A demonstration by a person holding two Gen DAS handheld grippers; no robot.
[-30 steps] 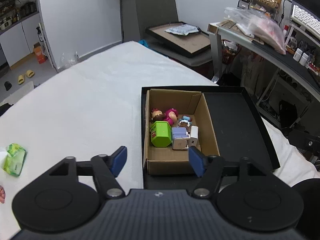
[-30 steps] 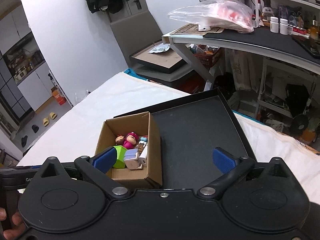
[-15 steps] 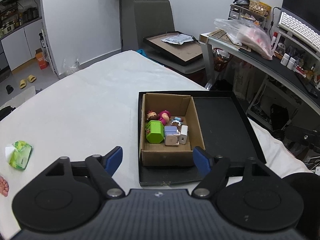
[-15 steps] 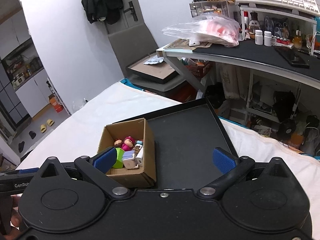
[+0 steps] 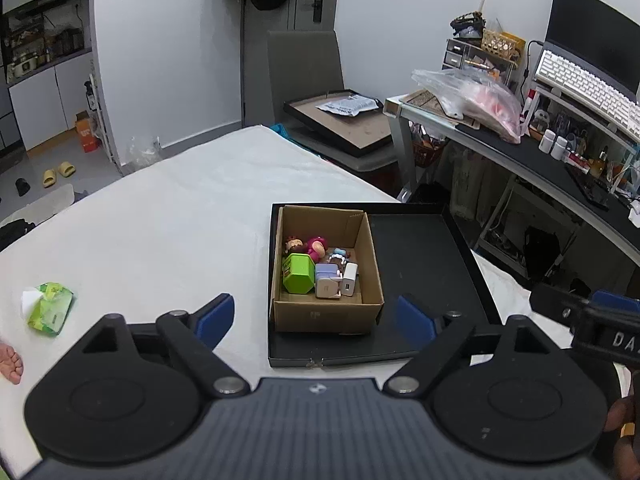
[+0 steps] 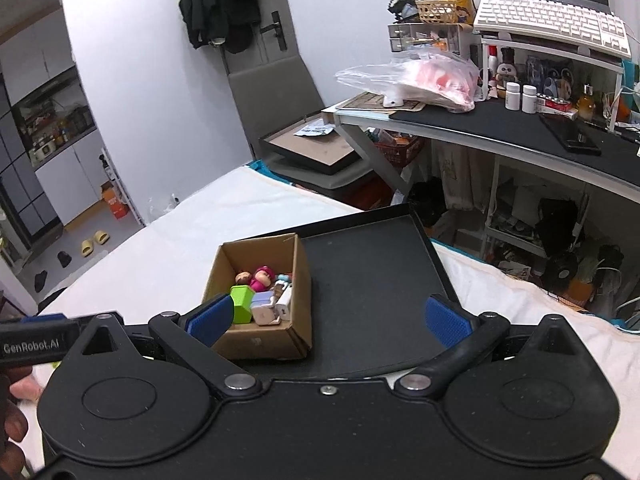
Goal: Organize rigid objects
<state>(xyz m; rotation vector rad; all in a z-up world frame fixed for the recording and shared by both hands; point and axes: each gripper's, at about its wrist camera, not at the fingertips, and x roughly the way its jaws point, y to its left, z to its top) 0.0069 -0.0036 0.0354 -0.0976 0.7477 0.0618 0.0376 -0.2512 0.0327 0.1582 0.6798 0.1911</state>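
- Left wrist view shows me a green tissue pack lying on the white cloth table, far from the box. I cannot see it from my right wrist view.
- Right wrist view shows me more of the desk: a white keyboard on a shelf and two small white bottles.
- Both views show the small brown cardboard box sitting in the left part of the flat black tray.
- Inside the box I see a green block, a pink doll, and a white plug.
- My left gripper has just been opening; its blue pads are wide apart, with nothing between them.
- My right gripper is wide apart too, holding nothing.
- I can read "GenRobot.AI" on the black bar at the left edge of the right view, and "DA" on the other gripper in the left view.
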